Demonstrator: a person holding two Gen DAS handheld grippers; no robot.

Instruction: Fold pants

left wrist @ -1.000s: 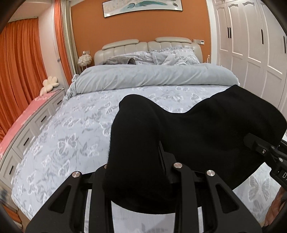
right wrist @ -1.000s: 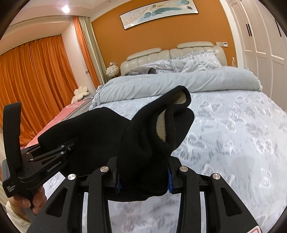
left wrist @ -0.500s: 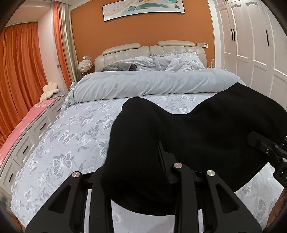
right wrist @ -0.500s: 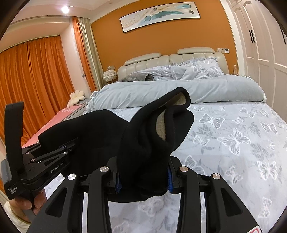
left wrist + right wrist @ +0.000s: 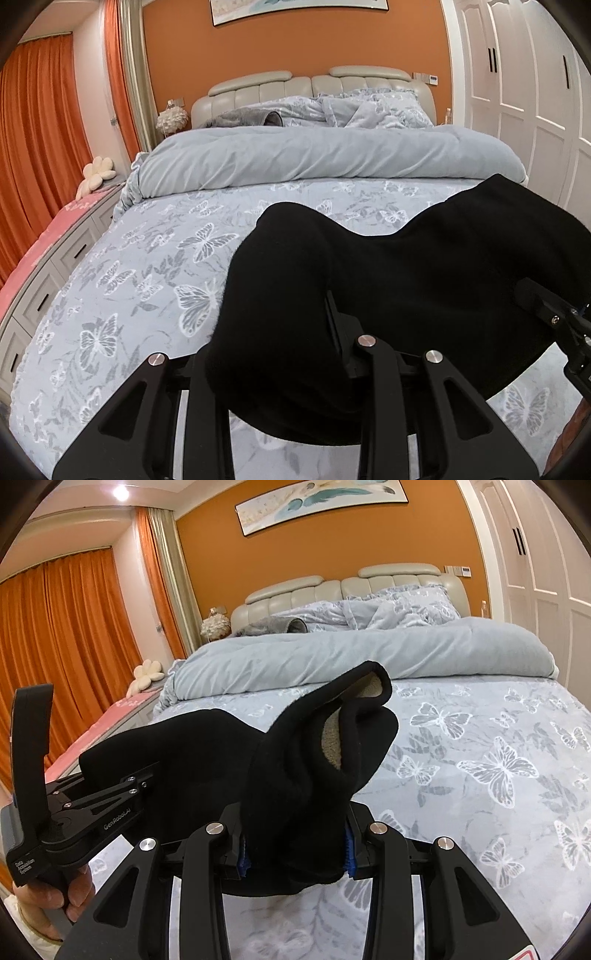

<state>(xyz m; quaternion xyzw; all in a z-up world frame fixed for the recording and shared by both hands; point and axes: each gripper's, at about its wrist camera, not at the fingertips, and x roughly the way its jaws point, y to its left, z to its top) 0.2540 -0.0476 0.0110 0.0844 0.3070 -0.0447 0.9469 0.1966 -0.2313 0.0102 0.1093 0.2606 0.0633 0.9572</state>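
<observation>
Black pants [image 5: 406,266] with a beige fleece lining hang stretched between my two grippers above the butterfly-print bed sheet [image 5: 155,273]. My left gripper [image 5: 273,350] is shut on one bunched end, and the cloth hides its fingertips. In the right wrist view my right gripper [image 5: 295,851] is shut on the other end of the pants [image 5: 207,746], its blue pads [image 5: 349,845] pressing the fabric, with the lining showing at the top fold. The left gripper [image 5: 92,805] appears there at the left, held by a hand [image 5: 48,897]. The right gripper's fingers [image 5: 554,317] show at the left view's right edge.
A folded grey duvet [image 5: 325,162] lies across the bed's far half, with pillows [image 5: 369,107] and a cream headboard behind. Grey drawers [image 5: 48,273] with a pink top run along the left. White wardrobe doors [image 5: 535,92] stand on the right, orange curtains [image 5: 74,635] on the left.
Both grippers have moved forward over the bed and a little lower, carrying the pants with them. The bed looks closer. Both grips are unchanged.
</observation>
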